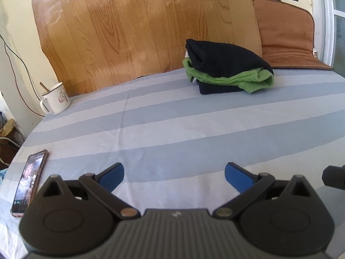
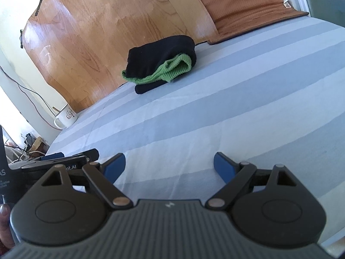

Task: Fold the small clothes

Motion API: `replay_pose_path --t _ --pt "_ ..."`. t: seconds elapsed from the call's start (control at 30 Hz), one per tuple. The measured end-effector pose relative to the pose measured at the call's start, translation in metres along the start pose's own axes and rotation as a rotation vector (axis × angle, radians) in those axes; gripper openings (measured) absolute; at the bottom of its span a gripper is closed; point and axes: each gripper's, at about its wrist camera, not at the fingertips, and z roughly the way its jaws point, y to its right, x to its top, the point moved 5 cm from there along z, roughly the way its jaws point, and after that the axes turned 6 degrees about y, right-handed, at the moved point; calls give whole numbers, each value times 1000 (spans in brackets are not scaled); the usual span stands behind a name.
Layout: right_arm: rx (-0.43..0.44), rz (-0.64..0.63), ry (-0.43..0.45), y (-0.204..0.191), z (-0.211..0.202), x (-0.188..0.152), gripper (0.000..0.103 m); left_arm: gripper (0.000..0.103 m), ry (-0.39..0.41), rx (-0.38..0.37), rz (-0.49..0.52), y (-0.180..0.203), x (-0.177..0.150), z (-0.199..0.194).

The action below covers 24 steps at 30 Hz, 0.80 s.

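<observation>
Both wide-open, empty: left gripper (image 1: 174, 176), right gripper (image 2: 169, 165); folded black-and-green knitted clothes stack (image 1: 226, 67) upper centre (seemingly finished); next, fetch another garment.

Folded clothes stack (image 1: 226, 69), black garment atop green knit atop dark piece, far on striped sheet (image 1: 172, 125)

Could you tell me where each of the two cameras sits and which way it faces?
Left wrist view: rides on the left tool, tilted down across the striped sheet toward the pile of folded clothes and wooden board; its own open blue fingers show, and the other tool's tip at the right edge.
Right wrist view: rides on the right tool, rolled, facing the same pile; its open fingers show, plus the left tool and a fingertip at lower left.
Shared: pile, sheet, board, white mug, brown cushion.
</observation>
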Motion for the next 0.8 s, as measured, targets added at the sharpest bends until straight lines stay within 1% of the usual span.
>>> replay_pose_path --t 0.27,0.47,0.67,0.8 --pt "9 -4 -3 -4 -1 1 91 103 17 24 4 -5 1 -3" --pt "2 5 -6 -3 1 0 91 103 46 62 22 -8 2 -7" --pt "1 2 -8 -5 1 -1 91 103 59 67 22 -13 4 -8" --pt "1 2 -8 -4 1 -1 91 103 77 93 34 -14 6 -11"
